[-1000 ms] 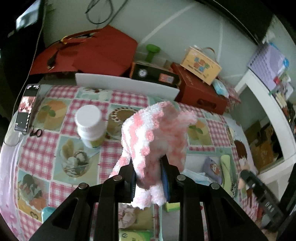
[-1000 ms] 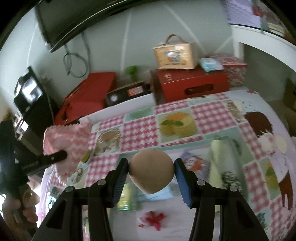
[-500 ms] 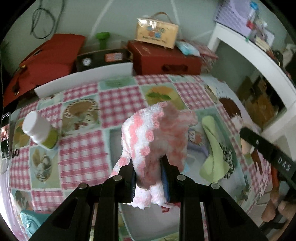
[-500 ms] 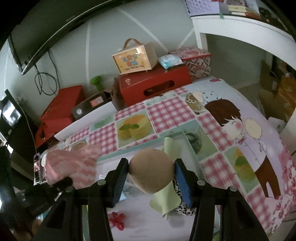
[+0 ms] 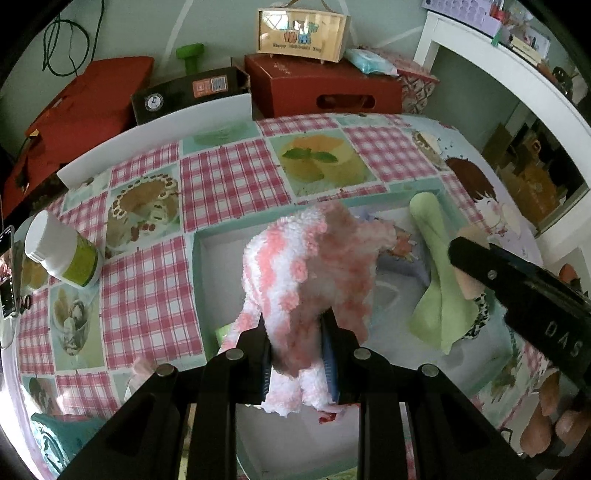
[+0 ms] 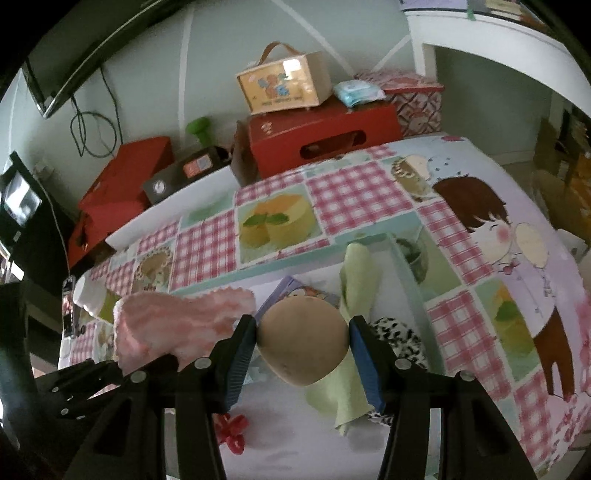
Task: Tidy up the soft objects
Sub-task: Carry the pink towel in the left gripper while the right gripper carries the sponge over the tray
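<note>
My left gripper (image 5: 297, 354) is shut on a fluffy pink and white cloth (image 5: 310, 273) and holds it above a shallow white tray with a teal rim (image 5: 197, 291). The cloth also shows in the right wrist view (image 6: 173, 325). My right gripper (image 6: 303, 350) is shut on a tan egg-shaped soft ball (image 6: 303, 341) over the same tray (image 6: 410, 280). In the tray lie a light green cloth (image 5: 432, 273), a black and white spotted item (image 6: 399, 332), a cartoon-print pouch (image 6: 299, 291) and a small red bow (image 6: 231, 430).
A white-lidded green jar (image 5: 62, 254) stands on the checked tablecloth at the left. A phone (image 5: 7, 273) lies at the left edge. Red boxes (image 5: 321, 88), a black box (image 5: 188, 92) and a yellow carry case (image 5: 303, 33) stand behind the table. A white shelf (image 5: 517, 74) is at the right.
Both grippers have moved right and forward over the tray, still holding the cloth and the ball. The jar has slid to the left edge of the left view.
</note>
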### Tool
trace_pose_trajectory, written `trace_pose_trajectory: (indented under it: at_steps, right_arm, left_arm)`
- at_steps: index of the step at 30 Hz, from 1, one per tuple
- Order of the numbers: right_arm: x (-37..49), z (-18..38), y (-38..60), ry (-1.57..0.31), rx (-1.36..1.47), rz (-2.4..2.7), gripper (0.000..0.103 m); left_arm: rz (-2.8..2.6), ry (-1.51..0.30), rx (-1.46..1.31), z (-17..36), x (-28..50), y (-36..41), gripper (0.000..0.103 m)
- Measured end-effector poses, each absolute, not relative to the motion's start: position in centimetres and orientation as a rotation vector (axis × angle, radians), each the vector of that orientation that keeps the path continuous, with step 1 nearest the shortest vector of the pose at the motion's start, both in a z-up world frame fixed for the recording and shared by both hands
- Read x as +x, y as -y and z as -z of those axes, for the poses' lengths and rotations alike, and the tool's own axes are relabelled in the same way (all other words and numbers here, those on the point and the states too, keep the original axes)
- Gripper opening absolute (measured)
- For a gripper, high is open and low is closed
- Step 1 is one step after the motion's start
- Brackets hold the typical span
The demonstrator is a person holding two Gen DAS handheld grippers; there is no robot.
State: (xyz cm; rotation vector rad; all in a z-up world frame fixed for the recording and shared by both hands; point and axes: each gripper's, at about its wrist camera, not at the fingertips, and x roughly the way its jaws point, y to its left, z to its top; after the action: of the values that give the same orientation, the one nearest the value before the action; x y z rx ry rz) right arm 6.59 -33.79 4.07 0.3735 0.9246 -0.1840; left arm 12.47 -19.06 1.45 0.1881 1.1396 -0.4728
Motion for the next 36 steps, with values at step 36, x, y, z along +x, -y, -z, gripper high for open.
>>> trace_pose_trajectory:
  at_steps: [36]
  right_arm:
    - [9.0, 2.1, 32.0, -1.169, 0.308, 0.141, 0.056]
  left_arm:
    - [0.451, -1.214, 0.304, 2.1, 12.6, 20.5, 0.034]
